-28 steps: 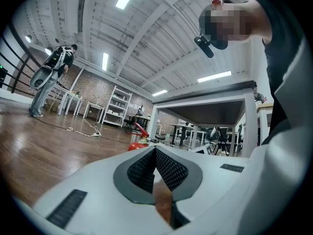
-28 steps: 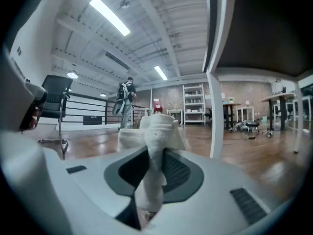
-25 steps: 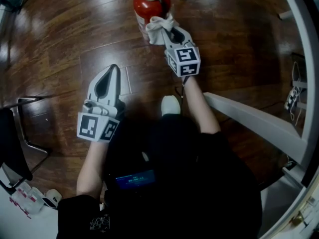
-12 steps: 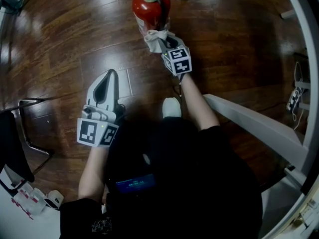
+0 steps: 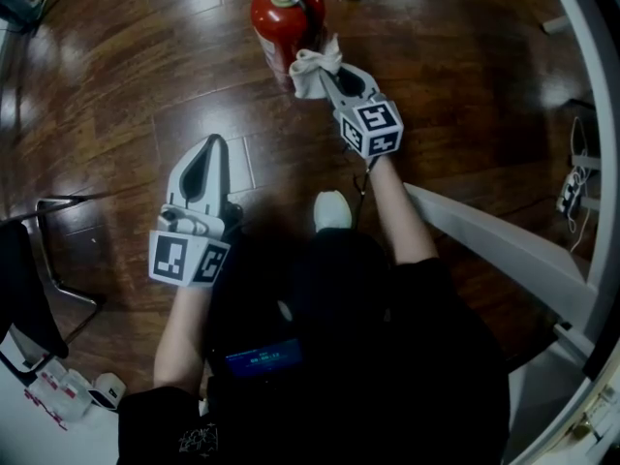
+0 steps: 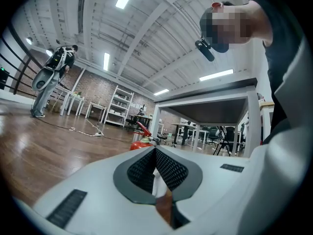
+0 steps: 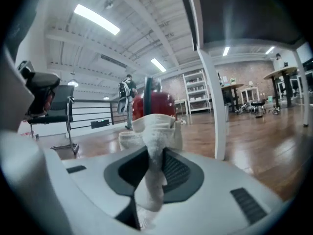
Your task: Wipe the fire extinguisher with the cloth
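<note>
So the red fire extinguisher (image 5: pixel 284 22) with the black hose is standing upright on the dark wooden plank floor (image 5: pixel 126 85), up at the top middle of the head view. A bunched-up white cloth (image 5: pixel 312 69) sits right against its lower right side as that view shows it. In the right gripper view the cloth (image 7: pixel 151 146) sits directly in front of the red cylinder (image 7: pixel 157 104).

The right gripper (image 5: pixel 334 80) has its fingers clamped on that cloth. In its own view a strip of the fabric runs down between the dark ribbed pads (image 7: pixel 177 173), with the rest puffing out past the tips.

The left gripper (image 5: pixel 215 145) is well apart from all that. It's held low over the floor on the person's left, pointing roughly the same way. Its fingers are closed together with nothing in them, and its own view shows the extinguisher (image 6: pixel 139 143) off in the distance past the tips (image 6: pixel 155 151).

A white shoe (image 5: pixel 332 208) shows on the floor between the two arms. A black chair (image 5: pixel 19 289) is at the left edge.
</note>
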A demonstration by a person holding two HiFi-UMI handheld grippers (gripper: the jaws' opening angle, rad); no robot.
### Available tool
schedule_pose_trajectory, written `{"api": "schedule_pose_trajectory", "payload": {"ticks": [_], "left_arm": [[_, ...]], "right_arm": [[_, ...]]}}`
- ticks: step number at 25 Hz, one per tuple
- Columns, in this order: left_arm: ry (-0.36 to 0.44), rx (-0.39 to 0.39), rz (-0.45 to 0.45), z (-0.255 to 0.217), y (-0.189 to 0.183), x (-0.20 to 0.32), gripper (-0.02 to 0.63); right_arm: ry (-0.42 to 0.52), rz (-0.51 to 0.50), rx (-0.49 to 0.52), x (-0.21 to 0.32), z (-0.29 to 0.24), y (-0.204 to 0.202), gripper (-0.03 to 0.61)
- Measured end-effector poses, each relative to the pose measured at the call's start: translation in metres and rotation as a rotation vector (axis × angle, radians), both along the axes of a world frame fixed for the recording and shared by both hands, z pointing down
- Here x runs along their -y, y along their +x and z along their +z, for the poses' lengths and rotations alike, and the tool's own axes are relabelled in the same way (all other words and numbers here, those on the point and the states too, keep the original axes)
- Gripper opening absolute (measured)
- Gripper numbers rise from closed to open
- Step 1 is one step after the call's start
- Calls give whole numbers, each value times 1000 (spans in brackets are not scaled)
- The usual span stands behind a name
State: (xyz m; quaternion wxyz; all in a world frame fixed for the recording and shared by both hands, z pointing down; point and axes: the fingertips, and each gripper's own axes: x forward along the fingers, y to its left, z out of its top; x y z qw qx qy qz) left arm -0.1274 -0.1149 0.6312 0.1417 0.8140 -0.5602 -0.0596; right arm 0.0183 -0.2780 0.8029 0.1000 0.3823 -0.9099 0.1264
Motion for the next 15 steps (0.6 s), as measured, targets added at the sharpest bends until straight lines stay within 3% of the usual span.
{"api": "schedule_pose_trajectory", "payload": {"ticks": [7, 15], "left_arm": [[0, -4, 2, 1, 0, -1, 2], [-3, 0, 6, 1, 1, -3, 2]], "right_arm": [[180, 92, 158, 46, -111, 45, 97], [280, 48, 215, 76, -178, 32, 97]]}}
